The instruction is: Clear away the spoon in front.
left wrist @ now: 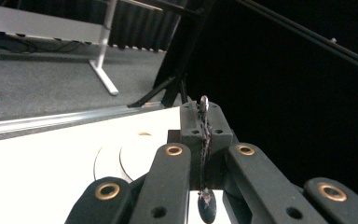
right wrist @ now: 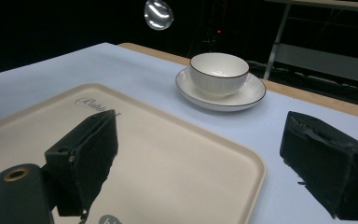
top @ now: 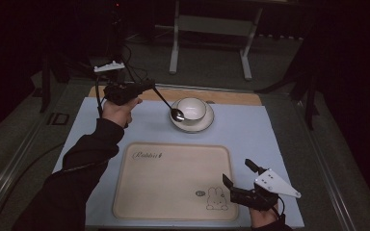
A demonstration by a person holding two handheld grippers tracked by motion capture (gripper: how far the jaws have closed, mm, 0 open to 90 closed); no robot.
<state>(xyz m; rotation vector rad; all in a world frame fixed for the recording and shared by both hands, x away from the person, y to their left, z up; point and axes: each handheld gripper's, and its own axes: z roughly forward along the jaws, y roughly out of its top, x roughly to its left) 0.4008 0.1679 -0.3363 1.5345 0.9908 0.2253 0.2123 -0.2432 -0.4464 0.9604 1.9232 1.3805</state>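
Note:
My left gripper (top: 147,86) is shut on the thin handle of a dark metal spoon (top: 166,102) at the back left of the table. The spoon slants down to the right, and its shiny bowl hangs over the near left rim of a white cup (top: 192,109) on a white saucer (top: 200,126). In the left gripper view the spoon (left wrist: 204,140) is pinched edge-on between the closed jaws of the left gripper (left wrist: 201,116). My right gripper (top: 238,172) stands open with nothing in it at the front right corner of a beige tray (top: 168,183). The right gripper view shows the spoon's bowl (right wrist: 158,14) hanging up and left of the cup (right wrist: 219,72).
A pale blue mat (top: 260,134) covers the table, with a wooden strip (top: 231,97) along its far edge. The tray (right wrist: 168,154) bears a rabbit drawing (top: 216,198) and lies bare. A metal stand (top: 212,29) is on the floor beyond the table.

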